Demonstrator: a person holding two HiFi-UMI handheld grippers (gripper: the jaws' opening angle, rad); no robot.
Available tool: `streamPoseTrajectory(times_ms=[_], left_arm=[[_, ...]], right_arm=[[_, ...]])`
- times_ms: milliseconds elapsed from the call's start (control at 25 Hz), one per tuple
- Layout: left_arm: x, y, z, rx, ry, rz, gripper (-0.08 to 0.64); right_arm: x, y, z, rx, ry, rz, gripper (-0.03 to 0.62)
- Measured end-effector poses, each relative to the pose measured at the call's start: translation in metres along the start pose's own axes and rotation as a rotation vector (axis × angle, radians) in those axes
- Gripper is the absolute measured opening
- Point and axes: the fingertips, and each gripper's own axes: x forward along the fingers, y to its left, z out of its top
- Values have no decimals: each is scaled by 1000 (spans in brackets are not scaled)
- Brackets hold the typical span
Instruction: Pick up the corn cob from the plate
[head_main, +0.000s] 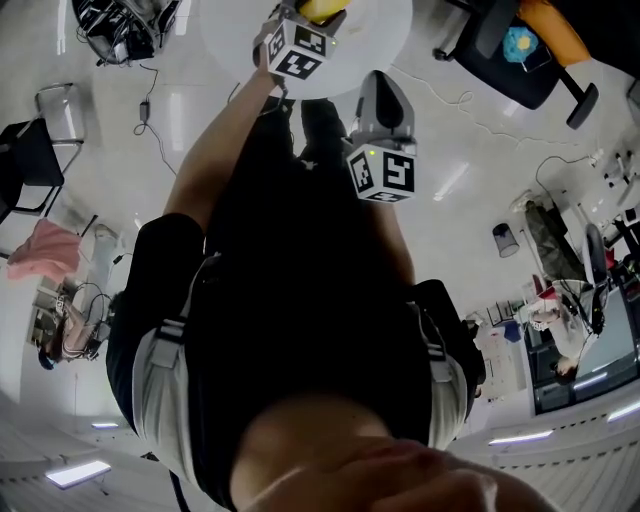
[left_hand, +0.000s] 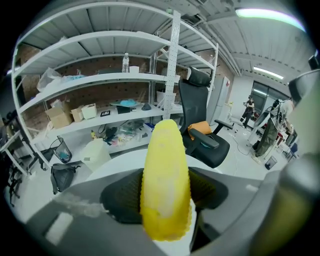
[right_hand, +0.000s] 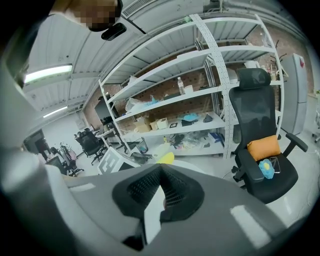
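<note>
The yellow corn cob (left_hand: 165, 180) stands upright between the dark pads of my left gripper (left_hand: 165, 197), which is shut on it, held above the round white table (left_hand: 112, 162). In the head view the corn cob (head_main: 322, 9) shows at the top edge, just beyond the left gripper (head_main: 312, 20) and its marker cube. My right gripper (head_main: 373, 80) hangs beside it over the table's edge; in its own view the right gripper (right_hand: 159, 172) has its pads meeting at the tips with nothing between them. The corn's tip (right_hand: 165, 158) peeks above those pads. No plate is visible.
A black office chair (right_hand: 260, 145) with an orange cushion stands right of the table, also seen as the chair (head_main: 520, 45) in the head view. White shelving (left_hand: 100, 80) full of boxes lines the back wall. Cables and bags lie on the floor at left (head_main: 120, 30).
</note>
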Motion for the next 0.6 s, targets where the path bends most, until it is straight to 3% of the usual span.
streamPoseTrajectory(times_ms=[600], left_arm=[[-70,-5,32,-14,-105,67,270]], right_arm=[[-18,24,29,-63,-69,64,8]])
